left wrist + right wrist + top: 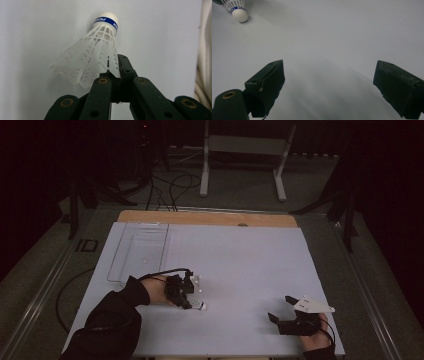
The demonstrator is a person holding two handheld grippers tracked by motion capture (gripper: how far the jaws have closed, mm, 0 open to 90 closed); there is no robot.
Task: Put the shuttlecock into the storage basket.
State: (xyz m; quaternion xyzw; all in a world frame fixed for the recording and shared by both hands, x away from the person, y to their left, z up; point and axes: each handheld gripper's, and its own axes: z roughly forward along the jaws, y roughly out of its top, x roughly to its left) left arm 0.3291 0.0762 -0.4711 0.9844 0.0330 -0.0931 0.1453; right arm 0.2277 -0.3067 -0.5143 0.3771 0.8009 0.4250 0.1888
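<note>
A white plastic shuttlecock [92, 55] with a blue band under its round cork lies on the white table top [240, 265]. Its cork points away from my left gripper [117, 65], whose black jaws are shut on the rim of the skirt. In the high view that gripper [187, 301] sits left of centre, with the shuttlecock [200, 306] at its tip. My right gripper [329, 82] is open with nothing between its jaws, low over the bare table. It rests near the front right edge [280, 308]. The shuttlecock [237, 8] is far off at the top left of its view.
A clear plastic tray [140, 250] lies on the back left part of the table. A wooden strip [205, 217] runs along the far edge. Beyond it are a dark floor, cables and a white stand [245, 155].
</note>
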